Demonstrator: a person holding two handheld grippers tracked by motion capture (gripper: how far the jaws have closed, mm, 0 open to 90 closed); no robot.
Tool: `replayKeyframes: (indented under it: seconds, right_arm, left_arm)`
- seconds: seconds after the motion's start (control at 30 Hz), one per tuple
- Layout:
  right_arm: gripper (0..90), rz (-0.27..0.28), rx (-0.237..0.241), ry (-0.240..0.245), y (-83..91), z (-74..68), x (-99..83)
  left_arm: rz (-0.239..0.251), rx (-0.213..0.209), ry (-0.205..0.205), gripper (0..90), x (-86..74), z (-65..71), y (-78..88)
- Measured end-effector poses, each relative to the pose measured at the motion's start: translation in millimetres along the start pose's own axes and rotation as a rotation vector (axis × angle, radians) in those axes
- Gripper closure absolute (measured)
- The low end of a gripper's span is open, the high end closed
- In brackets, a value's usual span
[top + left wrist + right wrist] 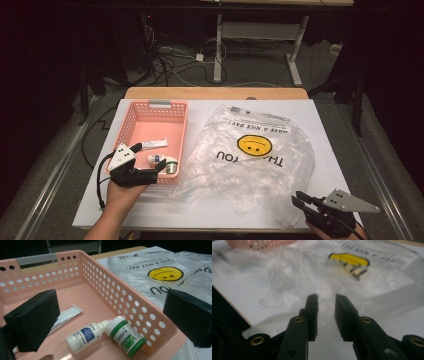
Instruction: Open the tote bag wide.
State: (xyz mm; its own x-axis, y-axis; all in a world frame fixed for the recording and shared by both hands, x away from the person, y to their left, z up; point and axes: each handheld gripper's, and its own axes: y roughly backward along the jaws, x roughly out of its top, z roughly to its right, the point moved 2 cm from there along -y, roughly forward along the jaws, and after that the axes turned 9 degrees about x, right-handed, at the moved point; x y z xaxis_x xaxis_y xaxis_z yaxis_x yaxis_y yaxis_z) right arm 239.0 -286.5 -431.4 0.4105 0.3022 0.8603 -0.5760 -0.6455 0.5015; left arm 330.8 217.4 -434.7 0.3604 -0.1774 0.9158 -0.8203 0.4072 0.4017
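Observation:
A pink perforated basket (131, 112) (120, 290) sits at the left of the white table top. In it lie a white tube (154, 144) (66, 315), a small white bottle with a blue label (155, 158) (83, 336) and a green-capped bottle (171, 166) (126, 336). My left gripper (149, 176) (110, 305) hovers at the basket's near end, jaws wide open and empty. A crumpled clear plastic bag (250, 165) (150, 265) (294, 277) with a yellow smiley lies to the basket's right. My right gripper (297, 198) (326, 298) is at the bag's near right edge, jaws slightly open with nothing pinched.
The white table top (310, 115) has bare room right of the bag and along the front edge. A wooden strip (215, 93) runs along the far edge. Beyond it stand a desk frame (218, 50) and loose cables (170, 65) on the floor.

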Motion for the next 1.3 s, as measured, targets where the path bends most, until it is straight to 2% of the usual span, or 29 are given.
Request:
replayKeyframes:
  seconds: [0.1, 0.2, 0.37, 0.5, 0.6, 0.63, 0.67, 0.7, 0.87, 0.9, 0.93, 0.97, 1.0, 1.07, 1.1, 1.13, 1.17, 1.23, 1.3]
  right_arm:
    - [67.0, 0.047, -0.031, -0.001, 7.4, 5.9, 5.9]
    - [64.0, 0.073, -0.077, -0.013, 7.6, 19.8, 12.6]
    - [63.4, 0.087, -0.155, -0.049, -1.8, 62.2, 27.3]
    - [63.0, 0.081, -0.202, -0.091, -17.0, 98.0, 37.4]
    - [62.9, 0.069, -0.216, -0.117, -31.5, 118.9, 44.0]
    - [62.9, 0.069, -0.216, -0.117, -31.5, 118.9, 44.0]
    - [62.9, 0.067, -0.221, -0.129, -36.8, 125.3, 45.7]
    - [63.0, 0.077, -0.231, -0.167, -46.9, 138.0, 48.1]
    - [62.9, 0.036, -0.261, -0.198, -75.9, 172.7, 57.3]
    - [63.2, 0.023, -0.259, -0.205, -80.7, 179.8, 59.4]
    - [63.2, 0.023, -0.259, -0.205, -80.7, 179.8, 59.4]
    - [63.7, 0.002, -0.246, -0.217, -90.4, 191.6, 63.7]
    - [62.4, -0.017, -0.244, -0.217, -95.2, 196.3, 65.8]
    - [59.2, -0.026, -0.238, -0.223, -100.5, 200.7, 67.6]
    - [54.1, -0.045, -0.23, -0.235, -105.8, 205.2, 68.9]
    - [47.3, -0.073, -0.246, -0.231, -115.9, 211.2, 70.2]
    - [44.0, -0.079, -0.252, -0.237, -120.1, 214.0, 69.9]
    - [43.8, -0.091, -0.245, -0.253, -127.3, 218.3, 67.4]
    - [49.0, -0.127, -0.239, -0.258, -134.6, 219.7, 63.1]
  left_arm:
    - [-0.001, -0.001, -0.008, 0.4, -0.3, 0.5, -0.1]
    - [-0.002, -0.002, -0.005, 0.4, -0.6, -0.6, 0.5]
    - [-0.001, 0.003, 0.003, 0.4, -1.3, -2.7, 2.6]
    - [-0.007, -0.009, 0.0, 0.4, -2.0, -1.9, 3.2]
    - [-0.016, -0.017, -0.011, 0.4, -2.7, 0.4, 2.7]
    - [-0.016, -0.017, -0.011, 0.4, -2.7, 0.4, 2.7]
    - [-0.018, -0.02, -0.016, 0.4, -2.9, 1.2, 2.6]
    - [-0.023, -0.023, -0.022, 0.4, -3.1, 1.9, 2.9]
    - [-0.027, -0.034, -0.029, 0.4, -4.4, 5.4, 4.5]
    - [-0.026, -0.036, -0.029, 0.4, -4.5, 6.0, 4.8]
    - [-0.026, -0.037, -0.029, 0.4, -4.6, 6.7, 5.2]
    - [-0.025, -0.039, -0.027, 0.4, -4.5, 7.5, 5.6]
    - [-0.024, -0.042, -0.03, 0.4, -4.2, 8.5, 6.2]
    - [-0.018, -0.049, -0.032, 0.4, -3.4, 11.2, 7.1]
    - [-0.015, -0.053, -0.035, 0.4, -3.2, 12.3, 7.3]
    - [-0.014, -0.059, -0.036, 0.4, -3.0, 13.3, 7.7]
    - [-0.018, -0.065, -0.042, 0.4, -3.2, 14.6, 7.9]
    - [-0.023, -0.068, -0.046, 0.4, -3.9, 15.5, 7.9]
    - [-0.025, -0.069, -0.048, 0.4, -4.5, 15.9, 7.6]
